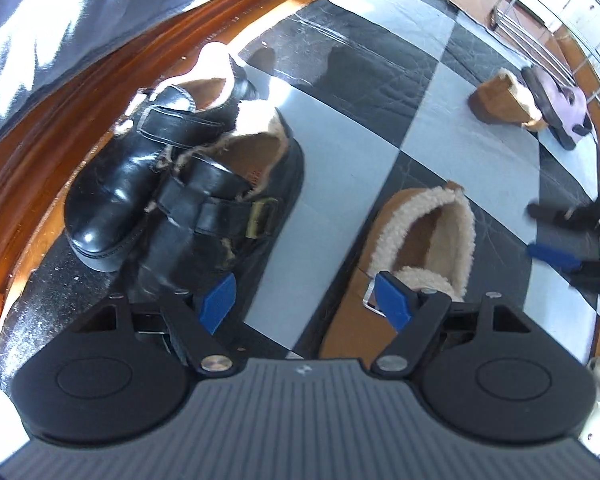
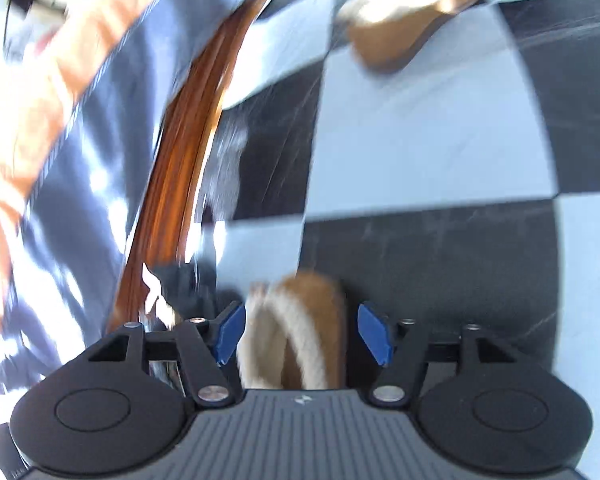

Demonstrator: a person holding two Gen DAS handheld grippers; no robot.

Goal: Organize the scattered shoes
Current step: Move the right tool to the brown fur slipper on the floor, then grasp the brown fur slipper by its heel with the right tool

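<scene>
The left gripper [image 1: 306, 300] hangs over a checkered black-and-grey floor mat [image 1: 340, 152], its blue-tipped jaws spread wide and holding nothing. To its left two black buckled clogs [image 1: 188, 176] with fleece lining sit pressed together, side by side, close against a polished wooden border [image 1: 40, 128]. Under its right finger lies a tan fleece-lined slipper [image 1: 412, 232], the blue pad just over its near edge; whether it touches is unclear. Far off at the upper right a second tan slipper [image 1: 504, 100] sits against a lilac sandal [image 1: 560, 108], near a metal rack [image 1: 540, 20]. The right gripper [image 1: 572, 240] shows at the right edge of this view.

In the blurred right wrist view, the right gripper [image 2: 302, 334] has its jaws open on either side of a tan slipper [image 2: 300, 336] without closing on it; another tan shoe [image 2: 400, 28] lies further ahead on the mat
</scene>
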